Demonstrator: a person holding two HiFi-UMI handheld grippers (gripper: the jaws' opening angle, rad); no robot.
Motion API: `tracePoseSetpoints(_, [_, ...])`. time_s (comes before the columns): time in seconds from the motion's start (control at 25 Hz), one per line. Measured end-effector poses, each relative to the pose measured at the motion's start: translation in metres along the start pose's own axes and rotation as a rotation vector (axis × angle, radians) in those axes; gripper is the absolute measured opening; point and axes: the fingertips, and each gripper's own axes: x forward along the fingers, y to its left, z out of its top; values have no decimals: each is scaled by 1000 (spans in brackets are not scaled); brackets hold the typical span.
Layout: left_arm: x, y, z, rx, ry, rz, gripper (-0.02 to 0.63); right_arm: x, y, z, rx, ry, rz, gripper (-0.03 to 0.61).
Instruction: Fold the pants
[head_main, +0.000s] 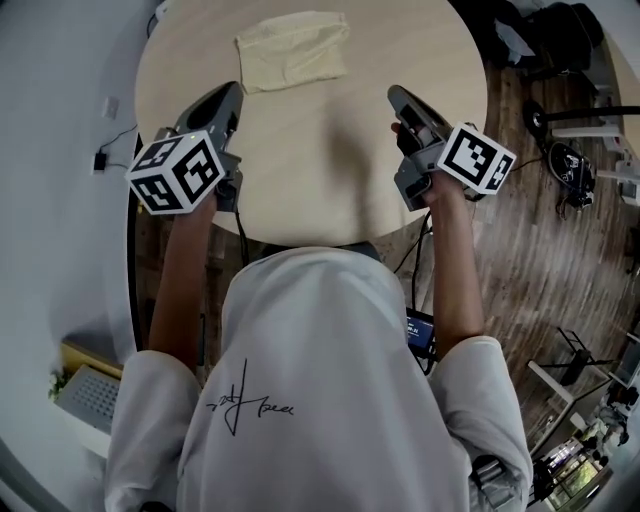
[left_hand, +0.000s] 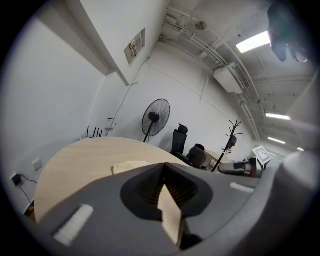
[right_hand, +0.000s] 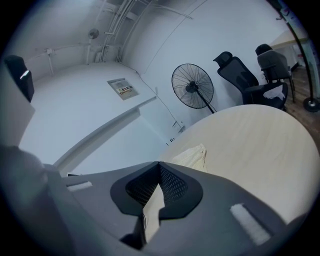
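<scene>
**A:** Where are the pants?

**B:** I see the pants (head_main: 292, 48) folded into a flat cream rectangle on the far side of the round table (head_main: 330, 170), close to its far edge. They lie well apart from both of my tools.

**A:** And the tools?

**B:** I have the left gripper (head_main: 230, 92) over the near left part of the table. The right gripper (head_main: 396, 94) is over the near right, and both point toward the far side. On each one the jaws are pressed together at the tips and hold nothing. Neither touches the cloth.

**A:** What lies between you and it?

**B:** Light wooden tabletop. In the left gripper view my own gripper body covers the near part of the pants, so only a strip shows above it. In the right gripper view a corner of the cloth shows just above the jaws.

**A:** And around the table?

**B:** Beyond it, a black standing fan (left_hand: 155, 118) is by the white wall, with black office chairs (left_hand: 186, 145) and a coat stand (left_hand: 231, 136) to its right. Dark stands (head_main: 572, 165) sit on the wooden floor (head_main: 540, 260) at the right. A cable (head_main: 101, 160) with a plug lies left of the table. The person's white shirt (head_main: 320, 380) hides the near edge of the table.
</scene>
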Motion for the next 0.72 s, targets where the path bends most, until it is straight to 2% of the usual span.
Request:
tracePoseSetpoints(0.28, [-13,-13,-10,20,16,-35,55,-17,20,-5,-110,-32,-47,-2])
tracePoseSetpoints(0.72, [-62,-29,-24,70,-11,-14,55,-57,45,-20,-269,-79,-109,-2])
